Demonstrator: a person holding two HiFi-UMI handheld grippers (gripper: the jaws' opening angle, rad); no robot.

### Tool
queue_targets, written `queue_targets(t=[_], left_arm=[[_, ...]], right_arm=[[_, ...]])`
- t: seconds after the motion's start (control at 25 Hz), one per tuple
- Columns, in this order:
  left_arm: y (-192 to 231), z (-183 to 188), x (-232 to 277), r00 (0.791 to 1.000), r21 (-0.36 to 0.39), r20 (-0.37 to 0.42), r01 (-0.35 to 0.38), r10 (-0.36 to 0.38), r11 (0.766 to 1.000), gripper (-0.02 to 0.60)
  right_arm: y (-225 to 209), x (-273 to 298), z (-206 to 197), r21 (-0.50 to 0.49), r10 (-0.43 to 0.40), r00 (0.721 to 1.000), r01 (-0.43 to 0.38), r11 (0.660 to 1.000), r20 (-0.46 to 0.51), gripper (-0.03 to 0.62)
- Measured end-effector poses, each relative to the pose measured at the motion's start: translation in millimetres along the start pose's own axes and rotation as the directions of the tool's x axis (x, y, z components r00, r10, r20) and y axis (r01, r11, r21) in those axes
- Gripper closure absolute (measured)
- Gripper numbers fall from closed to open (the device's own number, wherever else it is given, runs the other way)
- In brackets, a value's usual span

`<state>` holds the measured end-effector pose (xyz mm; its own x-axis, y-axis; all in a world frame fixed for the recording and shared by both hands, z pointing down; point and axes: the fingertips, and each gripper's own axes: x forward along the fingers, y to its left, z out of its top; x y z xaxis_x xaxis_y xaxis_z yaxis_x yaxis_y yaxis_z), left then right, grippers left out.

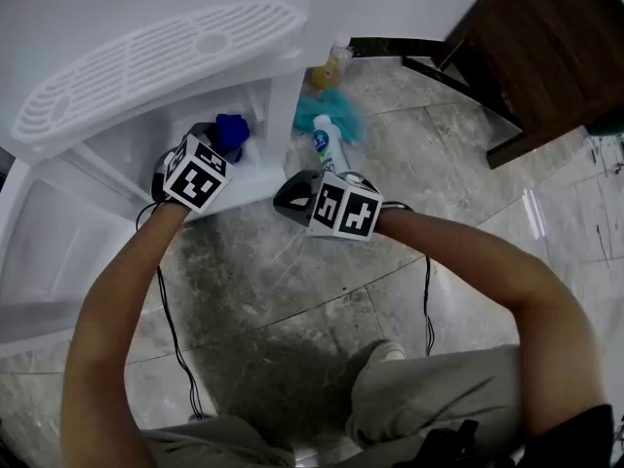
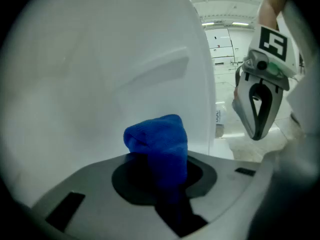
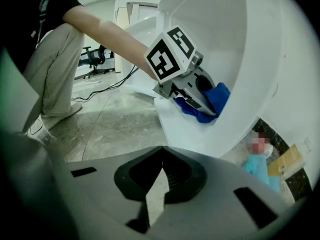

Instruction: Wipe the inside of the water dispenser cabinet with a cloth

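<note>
The white water dispenser (image 1: 146,76) has its lower cabinet (image 1: 127,149) standing open. My left gripper (image 1: 222,149) reaches into the cabinet, shut on a bunched blue cloth (image 1: 231,132). In the left gripper view the cloth (image 2: 159,139) sticks up from between the jaws, close to the white inner wall (image 2: 100,74). The right gripper view shows the left gripper (image 3: 200,96) and the cloth (image 3: 216,100) at the cabinet floor. My right gripper (image 1: 292,201) hangs just outside the cabinet's front, shut (image 3: 160,171) with nothing in it.
A spray bottle (image 1: 326,149), a teal cloth (image 1: 336,115) and a yellow item (image 1: 330,69) lie on the marble floor beside the dispenser. The open white door (image 1: 39,252) lies at the left. Dark wooden furniture (image 1: 546,47) stands at the upper right. Cables (image 1: 175,330) trail over the floor.
</note>
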<state>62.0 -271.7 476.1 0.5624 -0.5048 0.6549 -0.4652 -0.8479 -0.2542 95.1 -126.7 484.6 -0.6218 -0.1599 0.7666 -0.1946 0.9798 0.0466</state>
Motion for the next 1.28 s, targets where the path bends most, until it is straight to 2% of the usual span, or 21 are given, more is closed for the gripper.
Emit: queue_targets(t=[0.24, 0.36, 0.56, 0.68, 0.84, 1.16, 1.28], left_arm=[[37, 12, 30, 0.997, -0.003, 0.009, -0.071, 0.071, 0.997, 0.492], [53, 15, 41, 0.993, -0.034, 0.021, -0.116, 0.116, 0.993, 0.492], [61, 17, 45, 0.989, -0.028, 0.018, -0.145, 0.145, 0.989, 0.492], [48, 16, 38, 0.993, -0.036, 0.037, -0.112, 0.114, 0.993, 0.492], [23, 15, 29, 0.996, 0.022, 0.068, -0.055, 0.053, 0.998, 0.492], [51, 14, 43, 0.996, -0.017, 0.028, -0.088, 0.088, 0.996, 0.492], [59, 17, 46, 0.996, -0.01, 0.031, -0.084, 0.084, 0.996, 0.492]], right_arm=[[-12, 0, -18, 0.048, -0.003, 1.0, 0.002, 0.999, 0.017, 0.595], [-9, 0, -21, 0.062, 0.005, 1.0, -0.006, 0.998, 0.025, 0.595], [1, 3, -17, 0.059, 0.029, 0.999, -0.031, 0.998, 0.036, 0.595], [3, 6, -12, 0.044, 0.039, 0.999, -0.041, 0.998, 0.035, 0.595], [3, 10, -1, 0.04, 0.047, 0.997, -0.049, 0.998, 0.053, 0.595], [8, 13, -7, 0.054, 0.064, 0.997, -0.066, 0.996, 0.045, 0.595], [6, 11, -11, 0.046, 0.064, 0.997, -0.066, 0.997, 0.034, 0.595]])
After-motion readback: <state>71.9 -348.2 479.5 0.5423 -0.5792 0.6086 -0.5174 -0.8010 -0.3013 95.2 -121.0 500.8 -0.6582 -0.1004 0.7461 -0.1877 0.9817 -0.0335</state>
